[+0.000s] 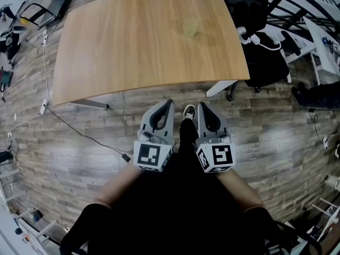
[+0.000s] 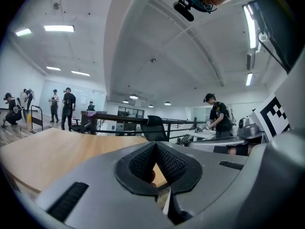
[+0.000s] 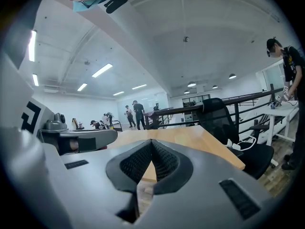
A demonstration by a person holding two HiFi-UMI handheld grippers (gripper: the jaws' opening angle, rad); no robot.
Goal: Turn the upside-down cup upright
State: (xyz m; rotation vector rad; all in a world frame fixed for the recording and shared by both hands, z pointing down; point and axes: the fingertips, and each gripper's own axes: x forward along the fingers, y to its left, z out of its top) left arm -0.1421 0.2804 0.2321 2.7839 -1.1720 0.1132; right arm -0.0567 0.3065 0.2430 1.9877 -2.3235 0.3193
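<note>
A small pale translucent cup (image 1: 192, 27) stands on the wooden table (image 1: 133, 47), right of its middle; it is too small to tell which way up it is. Both grippers hang side by side over the floor, well short of the table's near edge. My left gripper (image 1: 169, 103) is shut with nothing in it, its ribbed pads meeting at the tip (image 2: 155, 145). My right gripper (image 1: 202, 105) is likewise shut and empty (image 3: 151, 142). The cup does not show in either gripper view; the tabletop (image 2: 57, 147) (image 3: 190, 137) lies ahead of both.
A black office chair (image 1: 255, 36) stands at the table's right side. Cables and a power strip (image 1: 43, 106) lie on the plank floor at left. The person's shoe (image 1: 188, 112) is between the grippers. Several people stand in the background (image 2: 66, 106).
</note>
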